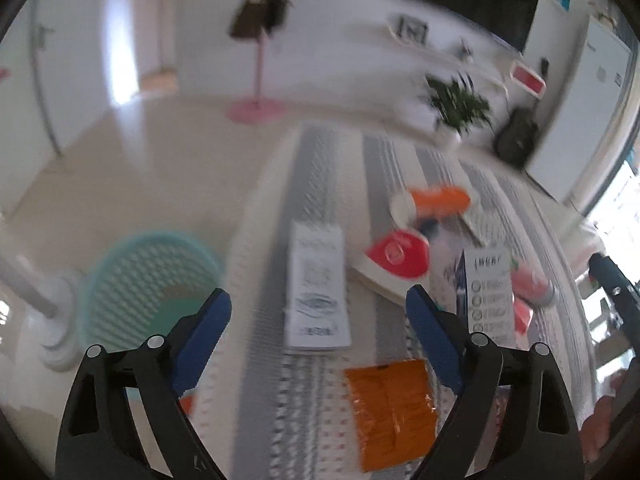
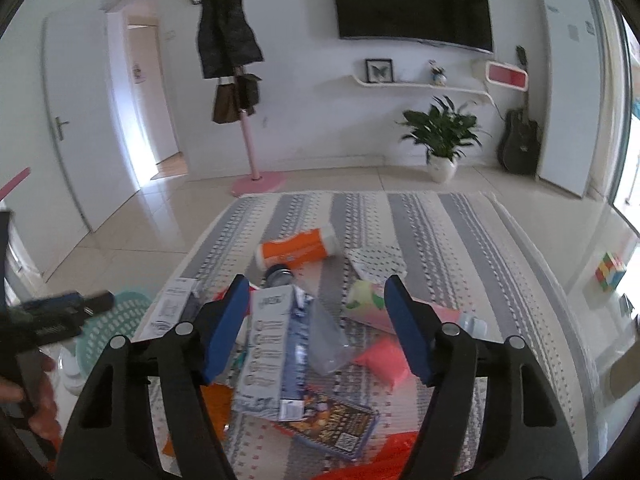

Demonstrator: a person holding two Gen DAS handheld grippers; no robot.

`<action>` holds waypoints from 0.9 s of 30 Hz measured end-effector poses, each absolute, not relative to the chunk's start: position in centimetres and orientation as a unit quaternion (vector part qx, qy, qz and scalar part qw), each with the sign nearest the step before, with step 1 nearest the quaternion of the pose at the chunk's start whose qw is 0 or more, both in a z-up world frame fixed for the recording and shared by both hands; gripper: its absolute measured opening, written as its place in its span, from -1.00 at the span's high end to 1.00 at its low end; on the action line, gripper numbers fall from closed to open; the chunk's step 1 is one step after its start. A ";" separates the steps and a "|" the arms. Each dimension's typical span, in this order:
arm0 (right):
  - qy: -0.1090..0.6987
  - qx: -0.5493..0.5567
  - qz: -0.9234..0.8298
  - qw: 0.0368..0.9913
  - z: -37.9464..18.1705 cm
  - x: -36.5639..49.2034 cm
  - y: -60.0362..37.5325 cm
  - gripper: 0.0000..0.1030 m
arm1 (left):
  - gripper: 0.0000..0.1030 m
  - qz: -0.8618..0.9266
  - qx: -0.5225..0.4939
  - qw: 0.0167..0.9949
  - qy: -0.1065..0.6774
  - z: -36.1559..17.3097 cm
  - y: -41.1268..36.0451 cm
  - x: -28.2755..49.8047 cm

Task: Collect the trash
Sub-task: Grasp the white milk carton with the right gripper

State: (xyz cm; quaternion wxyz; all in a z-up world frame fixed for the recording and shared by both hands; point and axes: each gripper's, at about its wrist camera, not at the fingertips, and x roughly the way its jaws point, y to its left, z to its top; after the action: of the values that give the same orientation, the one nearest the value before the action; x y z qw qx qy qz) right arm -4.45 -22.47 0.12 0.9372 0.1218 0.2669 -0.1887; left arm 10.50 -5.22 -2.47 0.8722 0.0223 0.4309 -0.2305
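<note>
Trash lies scattered on a grey striped rug (image 2: 460, 240). My left gripper (image 1: 318, 312) is open and empty above a white flat carton (image 1: 318, 280); an orange packet (image 1: 390, 412) lies nearer, and a red-and-white lid (image 1: 396, 258) and an orange tube (image 1: 438, 200) lie beyond. A teal mesh basket (image 1: 140, 280) stands on the floor to the left, also in the right wrist view (image 2: 116, 320). My right gripper (image 2: 316, 316) is open and empty over a white-and-blue carton (image 2: 270, 344) and a clear plastic bag (image 2: 326, 340). The left wrist view is blurred.
A pink pouch (image 2: 384, 360), a dark printed packet (image 2: 336, 424), a dotted paper (image 2: 378, 260) and the orange tube (image 2: 296, 250) lie on the rug. A pink coat stand (image 2: 252, 152), a potted plant (image 2: 442, 136) and a guitar (image 2: 520, 140) stand by the far wall. A white post (image 1: 36, 292) stands left of the basket.
</note>
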 end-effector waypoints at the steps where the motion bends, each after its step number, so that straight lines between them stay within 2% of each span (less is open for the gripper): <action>1: 0.271 0.125 -0.188 0.936 -0.1 -4.3 -22.8 -0.28 | -0.64 -0.233 0.020 0.866 0.443 -3.5 -5.6 11.1; 3: 0.282 0.134 -0.187 0.931 -0.7 -3.9 -23.2 -0.28 | -0.55 -0.232 0.030 0.856 0.461 -5.7 -7.0 12.4; 7: 0.304 0.126 -0.178 0.927 -1.9 -2.8 -22.5 -0.28 | -0.55 -0.233 0.066 0.849 0.470 -8.5 -8.8 13.0; 17: 0.359 0.097 -0.155 0.915 -6.1 1.1 -19.2 -0.28 | -0.55 -0.212 0.055 0.846 0.486 -11.0 -8.6 15.0; 23: 0.395 0.075 -0.169 0.900 -7.9 2.8 -18.1 -0.29 | -0.27 -0.211 0.037 0.831 0.514 -12.8 -8.0 16.2; 26: 0.412 0.073 -0.176 0.891 -8.5 3.6 -18.3 -0.29 | -0.04 -0.212 0.042 0.833 0.509 -12.7 -7.8 16.4; 27: 0.417 0.075 -0.181 0.887 -8.7 3.8 -18.4 -0.29 | -0.04 -0.213 0.041 0.834 0.508 -12.7 -7.7 16.4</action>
State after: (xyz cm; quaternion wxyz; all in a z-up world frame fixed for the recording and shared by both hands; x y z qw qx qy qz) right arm 3.84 -18.44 -8.69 0.8874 0.0748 0.4174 -0.1808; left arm 16.43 -7.67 -12.66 0.8337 0.0408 0.5081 -0.2126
